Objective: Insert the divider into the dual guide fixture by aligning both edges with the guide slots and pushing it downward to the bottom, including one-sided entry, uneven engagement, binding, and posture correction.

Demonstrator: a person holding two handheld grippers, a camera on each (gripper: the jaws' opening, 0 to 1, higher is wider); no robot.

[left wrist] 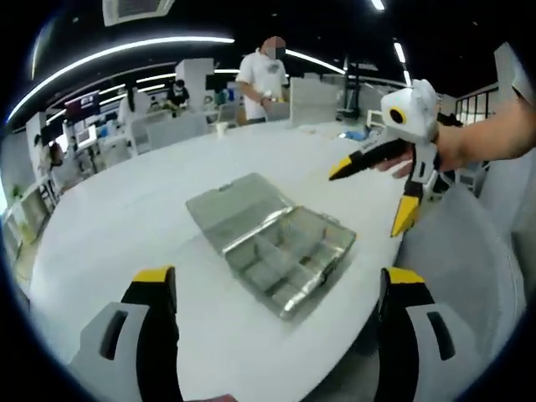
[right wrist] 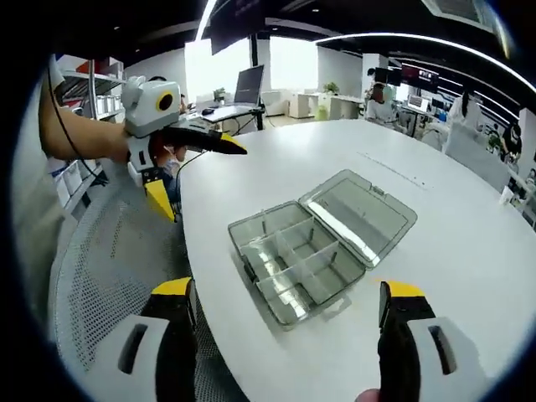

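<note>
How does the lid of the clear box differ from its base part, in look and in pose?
The lid is one plain flat panel, while the base is split by thin dividers into several compartments. The lid lies folded fully back on the white table; the base sits with its open side up. The base looks deeper than the lid. Both are clear plastic, joined along one edge, and hold nothing visible.

Open-plan office, desks (left wrist: 100,138), monitors (right wrist: 249,84)

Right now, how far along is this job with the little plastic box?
Done: the clear compartment box lies on the white table with its lid open. In hand: nothing; the left claw and right claw are open, away from the box. Left: picking up and inserting the divider.
</note>
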